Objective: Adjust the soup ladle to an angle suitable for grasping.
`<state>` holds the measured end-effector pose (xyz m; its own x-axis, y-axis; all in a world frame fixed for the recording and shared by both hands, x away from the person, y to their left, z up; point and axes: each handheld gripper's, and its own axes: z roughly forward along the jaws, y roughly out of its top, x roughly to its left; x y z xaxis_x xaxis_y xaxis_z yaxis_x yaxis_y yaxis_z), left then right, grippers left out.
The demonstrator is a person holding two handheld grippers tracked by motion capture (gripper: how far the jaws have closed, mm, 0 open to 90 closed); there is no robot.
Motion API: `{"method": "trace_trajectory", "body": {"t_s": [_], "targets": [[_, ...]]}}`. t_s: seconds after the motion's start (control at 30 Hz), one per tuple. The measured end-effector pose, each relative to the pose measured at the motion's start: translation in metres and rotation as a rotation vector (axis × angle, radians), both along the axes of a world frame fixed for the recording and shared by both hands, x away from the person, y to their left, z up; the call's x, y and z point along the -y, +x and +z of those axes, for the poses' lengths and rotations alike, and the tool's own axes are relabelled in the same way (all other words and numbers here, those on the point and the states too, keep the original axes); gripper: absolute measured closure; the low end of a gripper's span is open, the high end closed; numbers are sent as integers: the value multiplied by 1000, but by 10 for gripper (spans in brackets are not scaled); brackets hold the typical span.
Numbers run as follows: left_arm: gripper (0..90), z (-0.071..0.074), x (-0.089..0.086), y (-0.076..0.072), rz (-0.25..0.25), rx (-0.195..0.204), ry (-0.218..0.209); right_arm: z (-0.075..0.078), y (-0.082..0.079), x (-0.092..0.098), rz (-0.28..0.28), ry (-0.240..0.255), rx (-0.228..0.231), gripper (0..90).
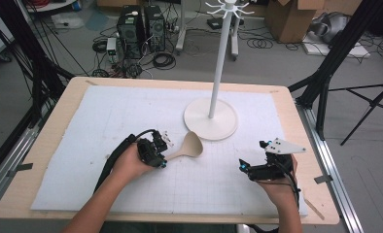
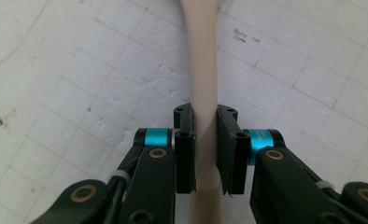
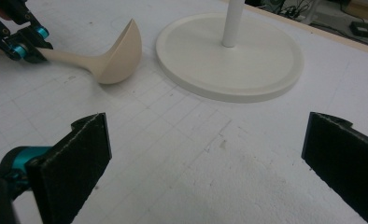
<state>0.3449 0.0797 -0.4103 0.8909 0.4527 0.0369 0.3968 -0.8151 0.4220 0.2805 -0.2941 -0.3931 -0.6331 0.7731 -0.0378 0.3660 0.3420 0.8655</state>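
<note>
While left tool clamps ladle handle, bowl seemingly resting beyond it, right tool apart.

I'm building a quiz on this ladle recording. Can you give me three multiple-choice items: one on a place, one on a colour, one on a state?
1. Where does the ladle's bowl lie?
A. beside the stand's round base
B. on a hook of the stand
C. off the table

2. What colour is the ladle?
A. red
B. beige
C. black

3. How is the left gripper?
A. open over bare mat
B. shut on the stand's pole
C. shut on the ladle's handle

Key: 1 A, the bowl rests on the mat next to the base. 2 B, it looks beige throughout. 3 C, both pads press the handle.
</note>
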Motion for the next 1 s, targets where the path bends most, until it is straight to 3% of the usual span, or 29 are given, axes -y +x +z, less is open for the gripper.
{"method": "trace_trajectory", "body": {"t_s": [0.13,0.37,0.63,1.0], "targets": [[781,0,1,1,-40,11,-9,0,0,0,-1,1,0,1],[781,1,7,2,-155,18,-9,0,0,0,1,-2,1,1],[781,6,20,4,-257,6,-31,0,0,0,0,2,1,1],[780,1,38,9,-317,0,-25,1,-1,1,2,3,4,1]]}}
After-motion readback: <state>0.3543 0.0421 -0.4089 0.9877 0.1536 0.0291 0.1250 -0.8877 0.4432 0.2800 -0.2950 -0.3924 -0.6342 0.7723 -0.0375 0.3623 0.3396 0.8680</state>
